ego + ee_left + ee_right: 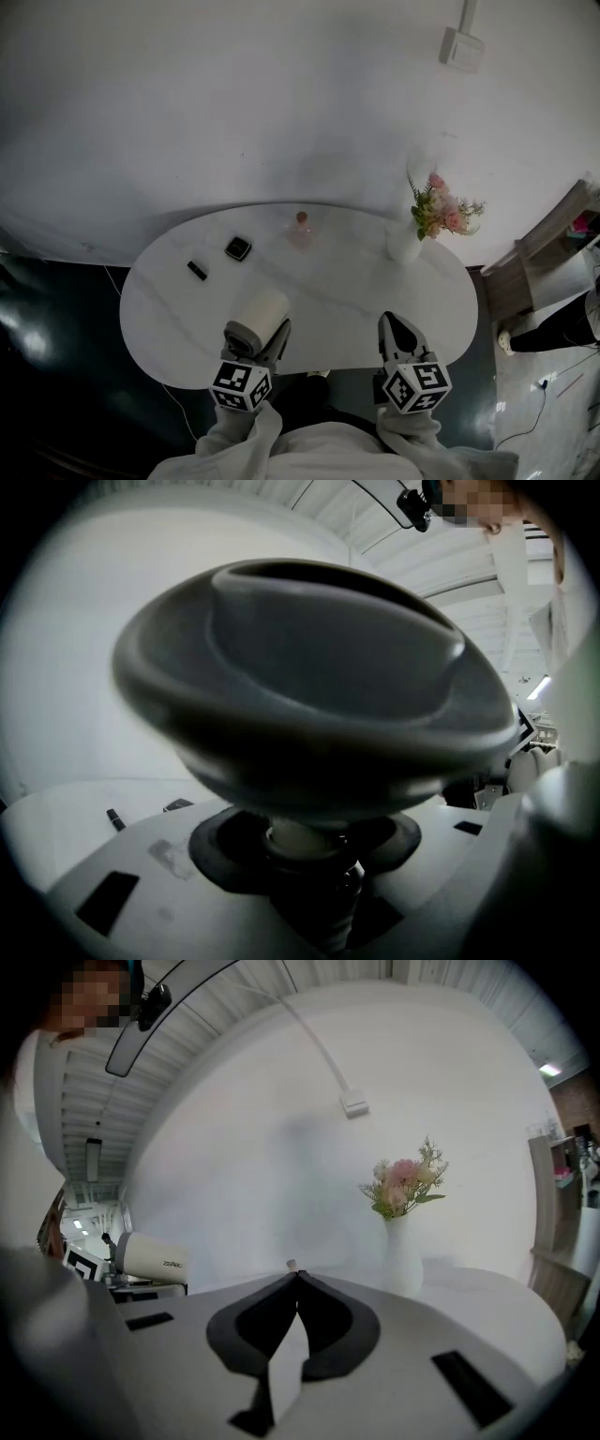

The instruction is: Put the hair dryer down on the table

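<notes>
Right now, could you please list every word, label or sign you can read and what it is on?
Hair dryer: small dark brand mark on its barrel, too blurred to read.
Left marker cube and right marker cube: square patterns, no letters.
Nothing else shows text.

A white rounded table (347, 291) stands against a plain white wall (234, 103) (a small box (462, 47) mounted high); dark glossy floor (56, 347) around, wooden shelving (548, 239) at right.
</notes>
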### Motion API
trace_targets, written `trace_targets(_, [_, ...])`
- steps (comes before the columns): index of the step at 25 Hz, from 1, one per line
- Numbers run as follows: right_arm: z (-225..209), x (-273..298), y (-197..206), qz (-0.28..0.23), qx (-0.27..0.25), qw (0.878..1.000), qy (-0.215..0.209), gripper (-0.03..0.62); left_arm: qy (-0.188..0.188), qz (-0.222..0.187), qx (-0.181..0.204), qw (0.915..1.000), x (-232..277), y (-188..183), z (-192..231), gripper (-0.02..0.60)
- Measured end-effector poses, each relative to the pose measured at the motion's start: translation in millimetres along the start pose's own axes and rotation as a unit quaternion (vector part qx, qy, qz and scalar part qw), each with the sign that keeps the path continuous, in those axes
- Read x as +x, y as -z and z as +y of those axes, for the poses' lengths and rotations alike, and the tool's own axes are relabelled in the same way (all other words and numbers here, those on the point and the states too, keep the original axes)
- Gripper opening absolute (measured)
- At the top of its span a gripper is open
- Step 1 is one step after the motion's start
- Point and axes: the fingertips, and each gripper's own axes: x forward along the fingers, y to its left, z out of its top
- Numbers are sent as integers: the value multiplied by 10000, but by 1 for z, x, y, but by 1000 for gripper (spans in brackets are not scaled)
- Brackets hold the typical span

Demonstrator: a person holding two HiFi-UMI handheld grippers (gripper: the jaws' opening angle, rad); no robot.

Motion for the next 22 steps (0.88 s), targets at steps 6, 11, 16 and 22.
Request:
trace_targets(6, [-15, 18, -2, 91, 57, 9999, 94, 51, 154, 172, 77, 9997, 30, -3, 8, 222])
trace_targets(11, [-31, 29, -1, 186, 149, 9995, 206, 49, 344, 451, 262, 9980, 59, -3, 9, 222])
trace_targets(16, [-42, 38, 2, 322, 226, 9987, 324, 49, 549, 777, 374, 9948, 91, 1, 10, 222])
trace_targets(22, [-53, 45, 10, 529, 268, 9972, 463, 51, 747, 1202, 396, 9891, 126, 20, 12, 222])
